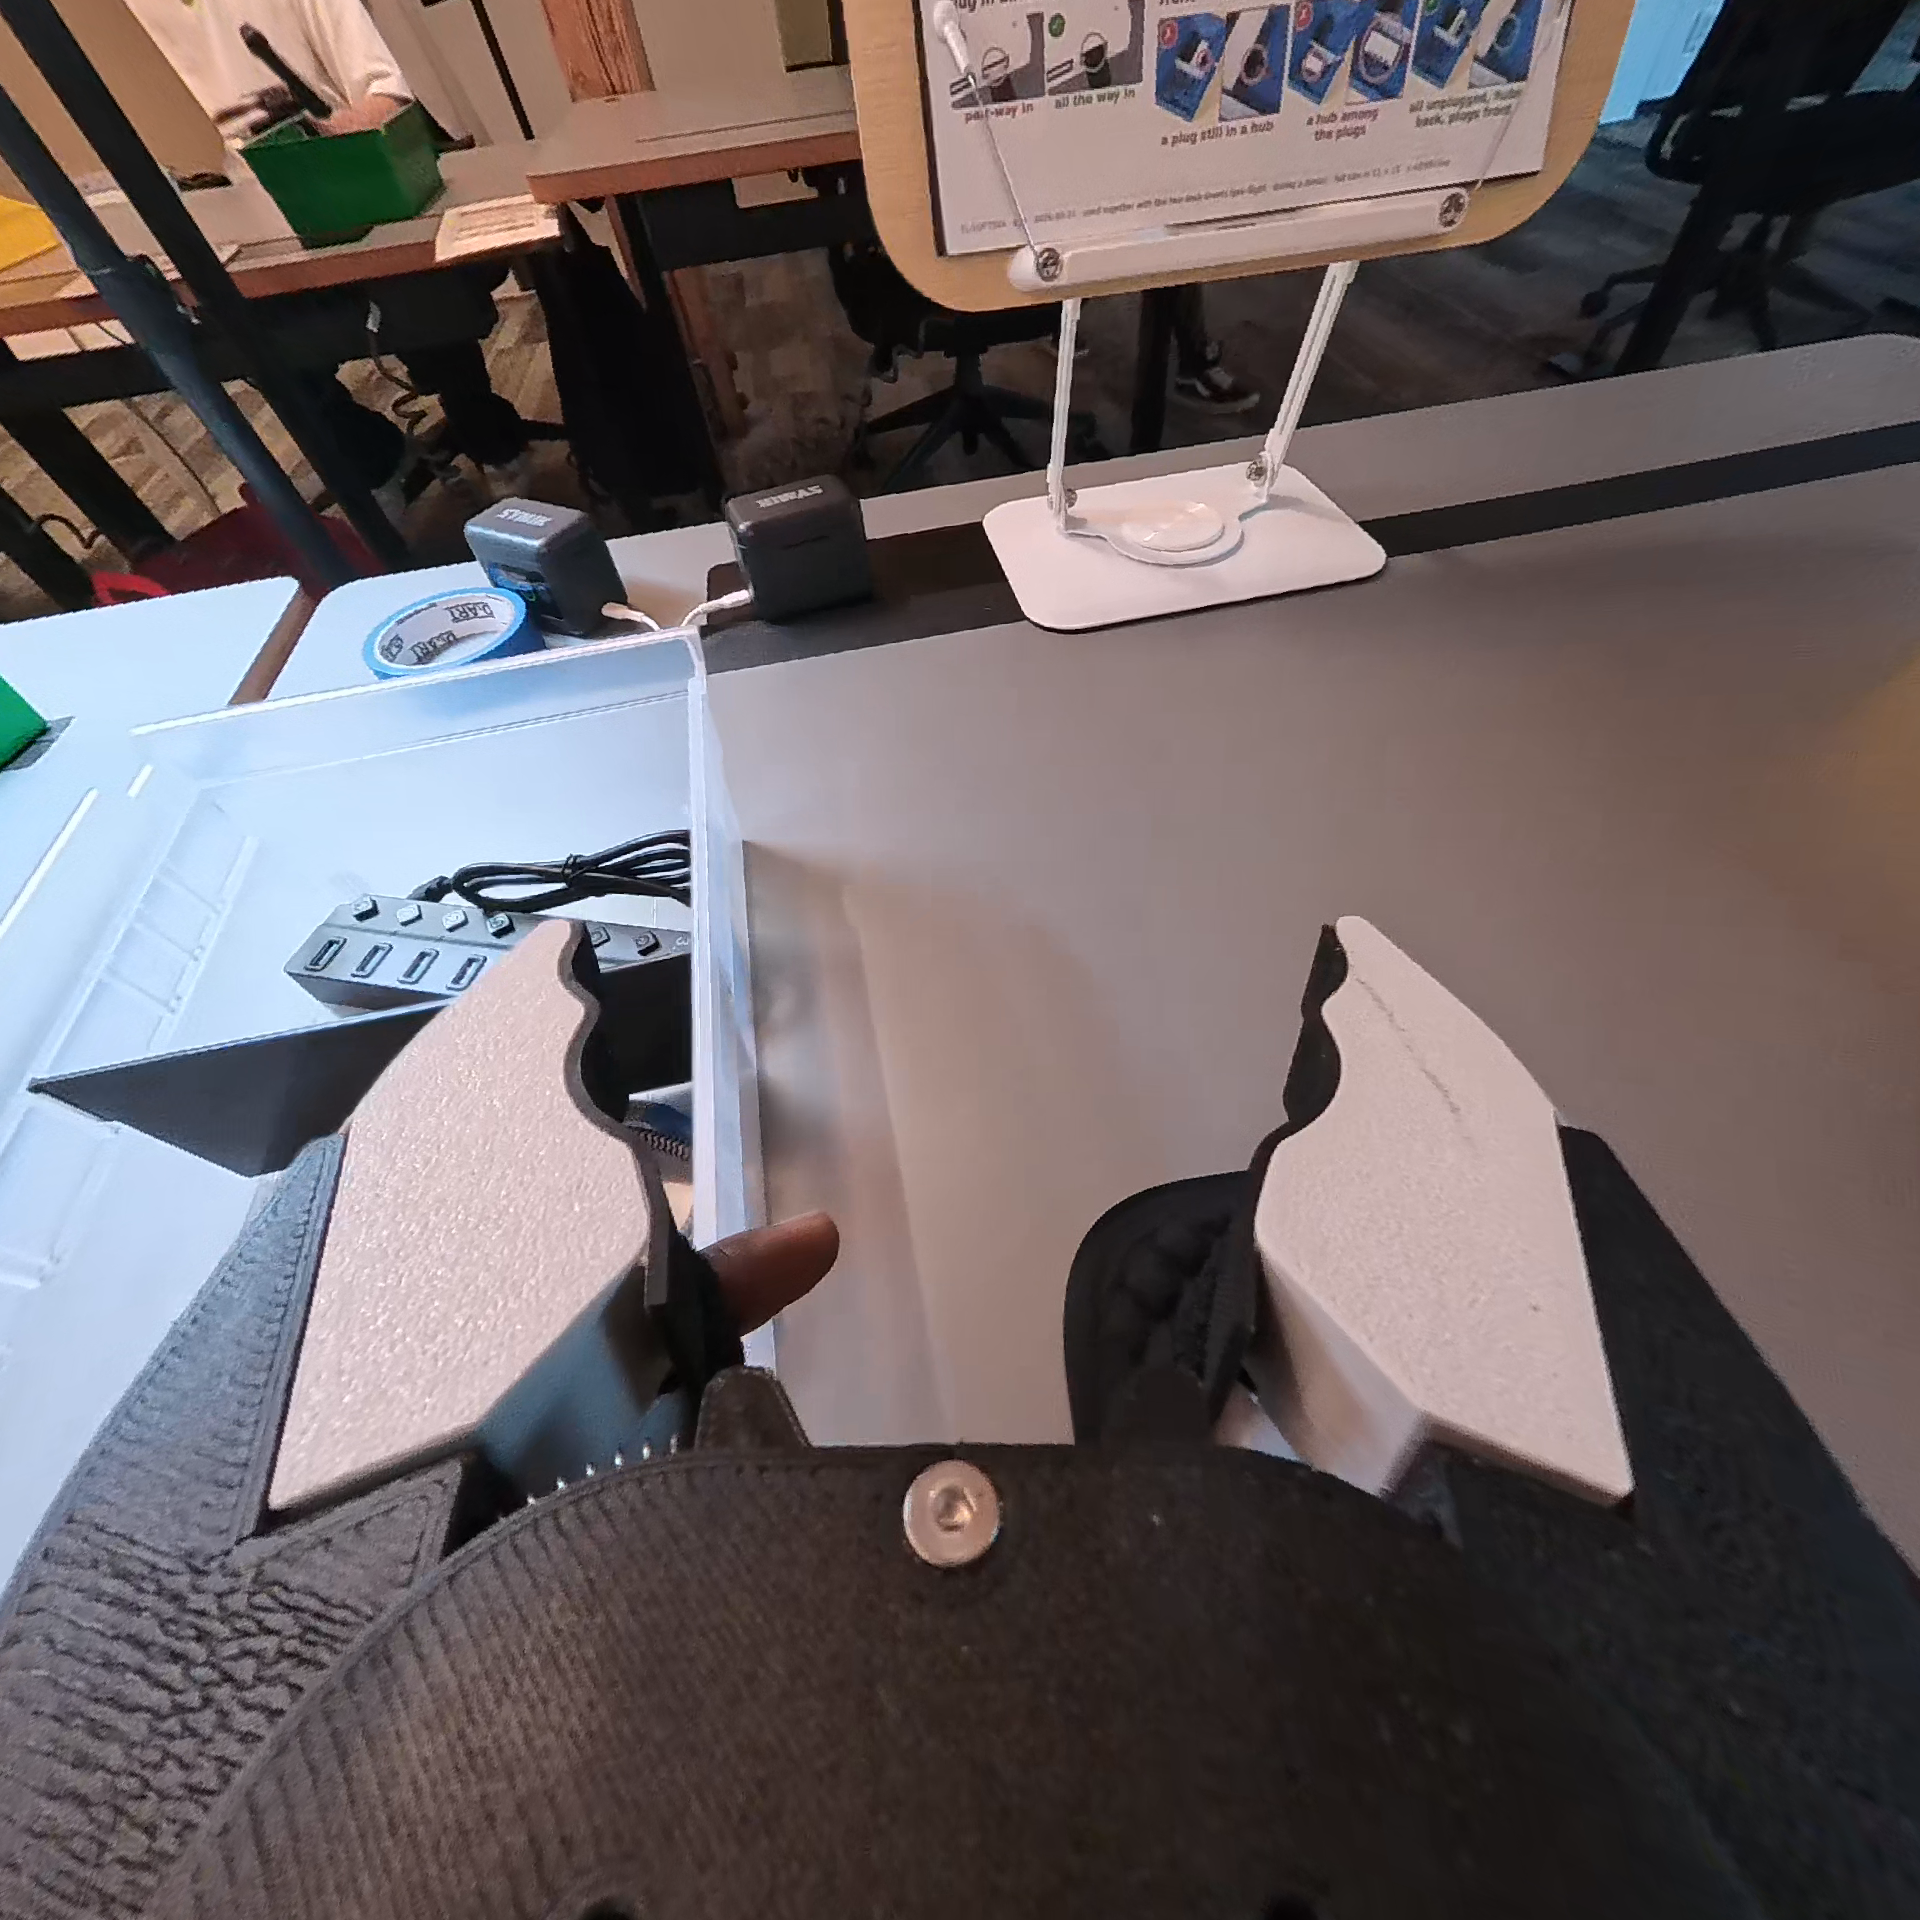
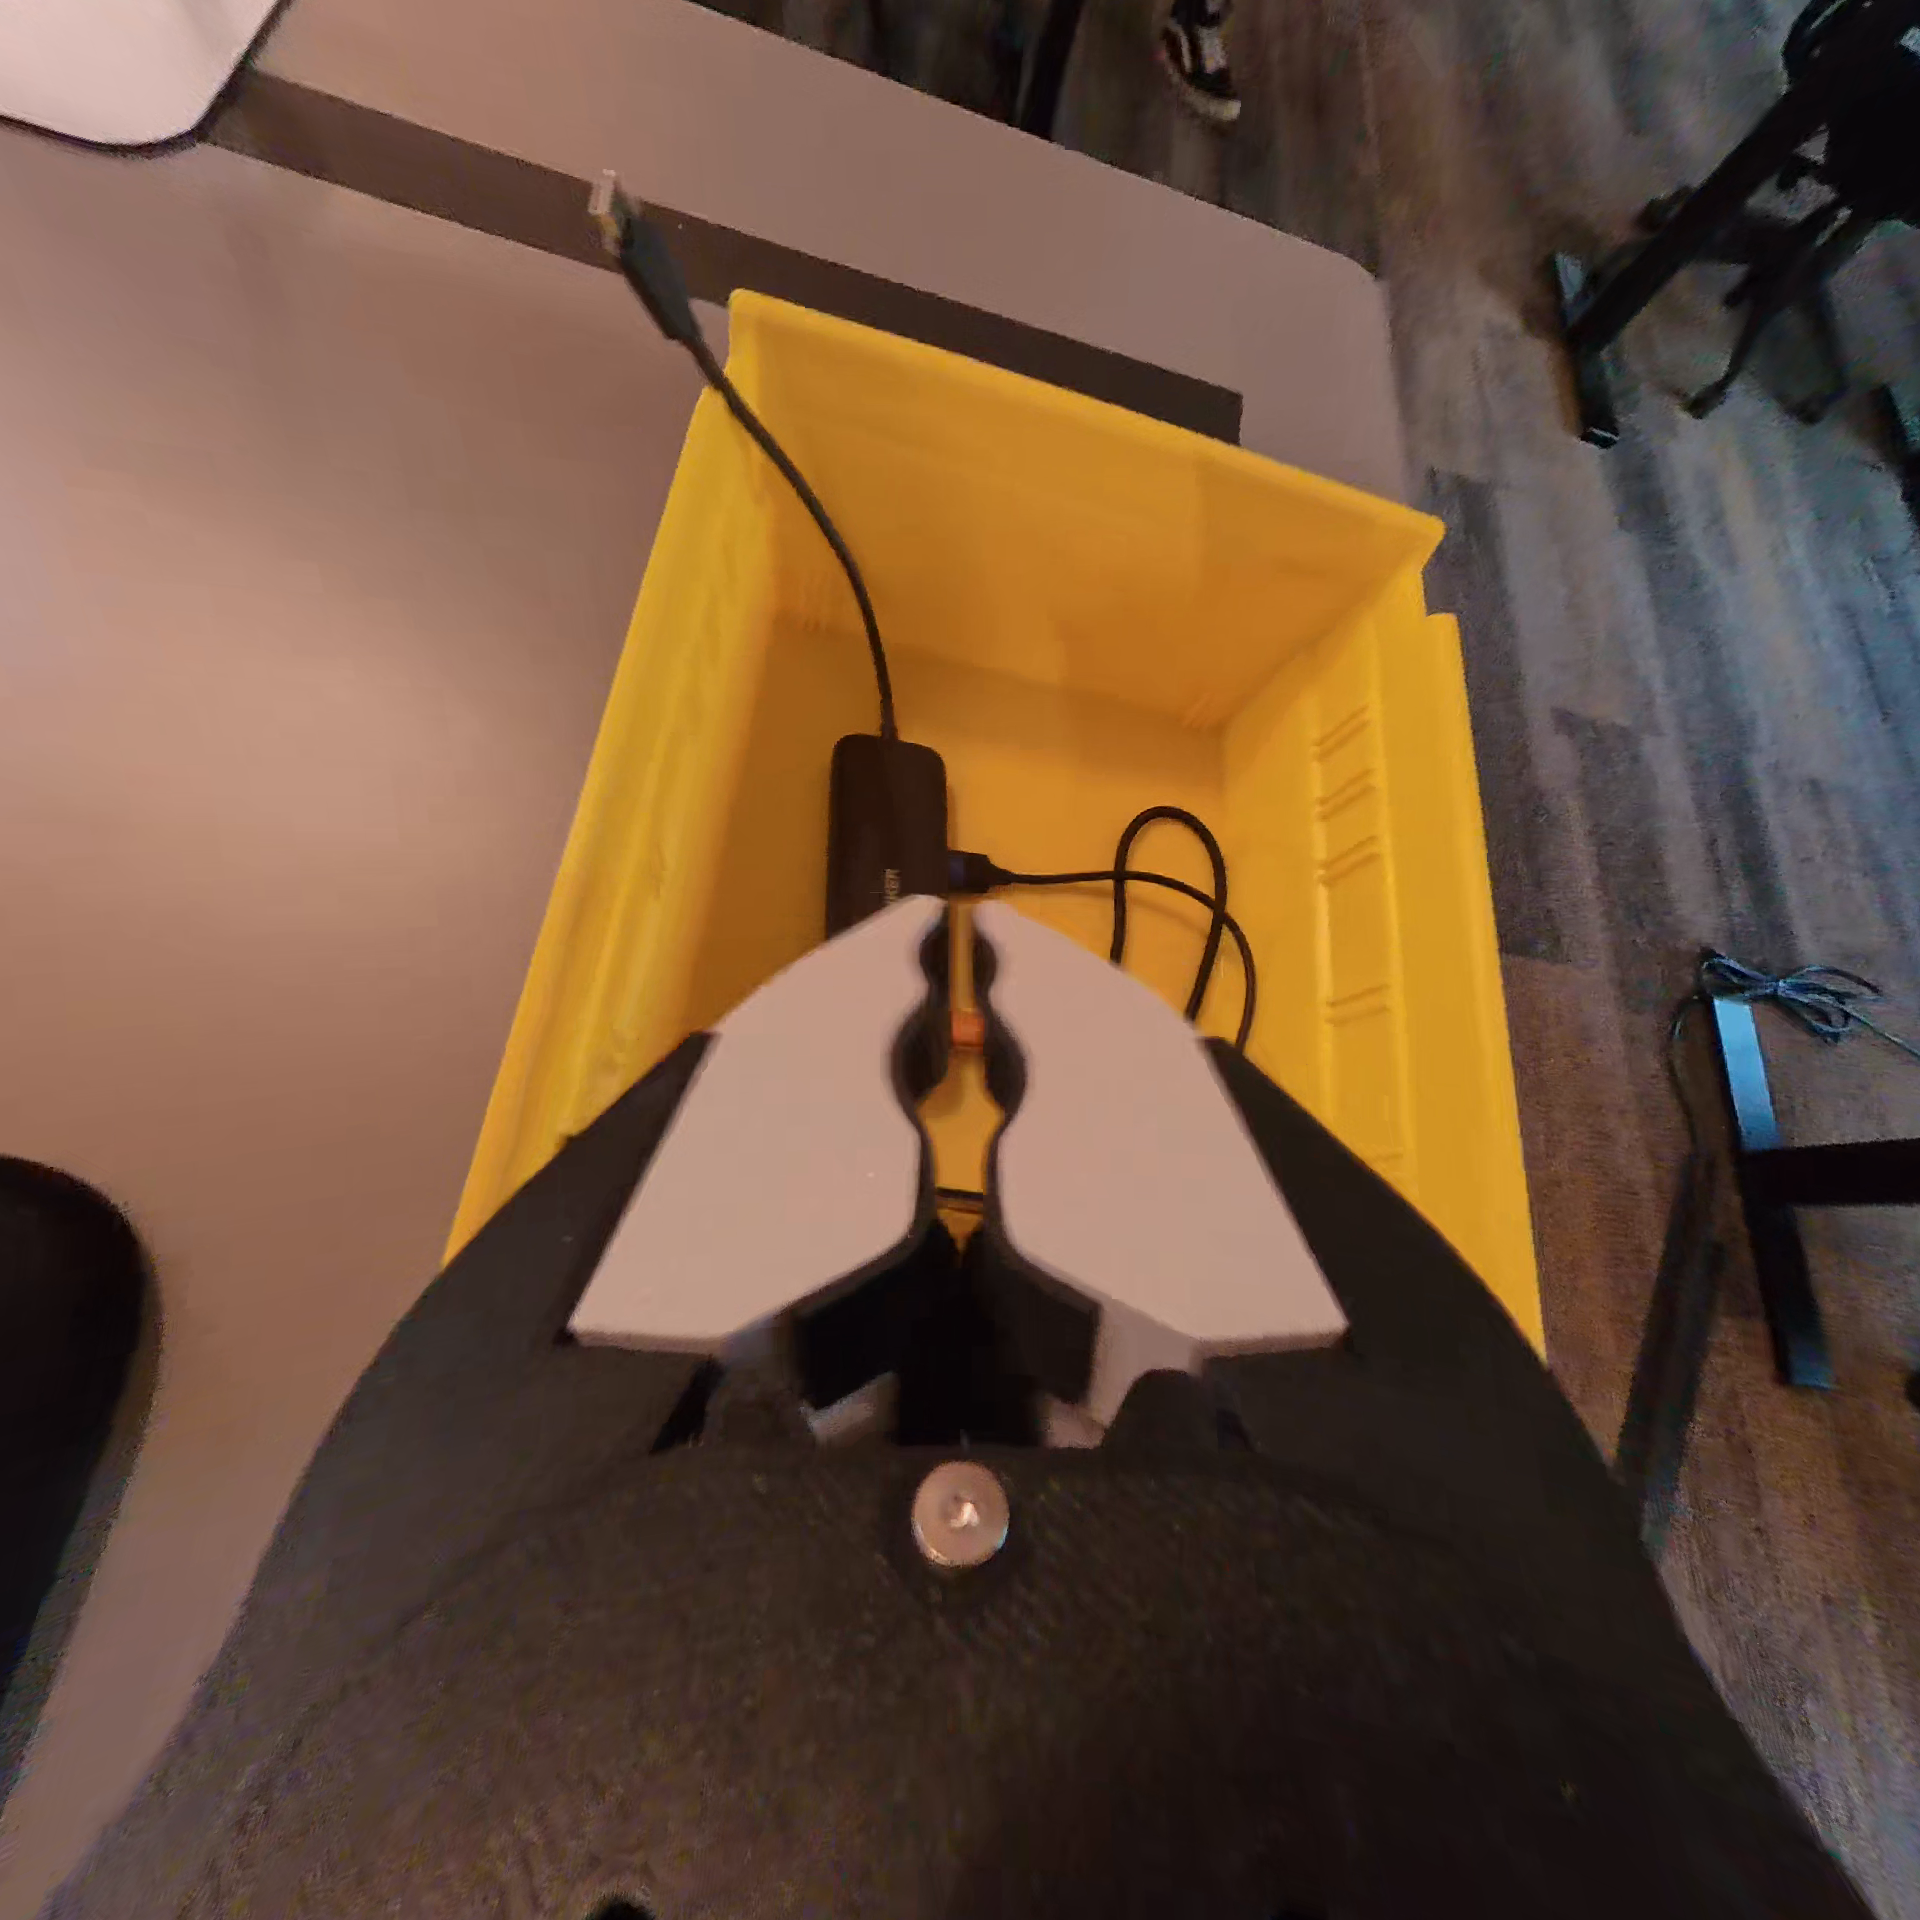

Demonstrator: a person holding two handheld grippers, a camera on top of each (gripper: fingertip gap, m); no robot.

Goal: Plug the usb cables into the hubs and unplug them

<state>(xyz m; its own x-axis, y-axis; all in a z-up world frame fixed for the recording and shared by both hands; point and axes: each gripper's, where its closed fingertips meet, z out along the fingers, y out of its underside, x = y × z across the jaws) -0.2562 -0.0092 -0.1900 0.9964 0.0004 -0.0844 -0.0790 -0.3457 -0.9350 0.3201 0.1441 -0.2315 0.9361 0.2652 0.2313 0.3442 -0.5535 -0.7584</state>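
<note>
Our right gripper [image 2: 958, 914] reaches into a yellow bin [image 2: 1039, 499], fingers [image 2: 800, 1101] nearly pressed together; something small and orange shows between them, but we cannot tell whether they pinch it. Just beyond the tips lies a black hub [image 2: 883, 821] with one black cable [image 2: 1164, 883] plugged into its side. We judge this an unplugging or plugging step; next calls for a straight, steady pull or push along the port.

Our left gripper [image 1: 956, 966] hovers with fingers spread wide, empty, beside a clear bin [image 1: 717, 935] holding a second hub [image 1: 416, 956].

Farther off, the grey surface [image 1: 1351, 779] carries a white document stand [image 1: 1184, 551], chargers, blue tape [image 1: 447, 634]. Beyond: desks, office chairs, wood-look floor.
</note>
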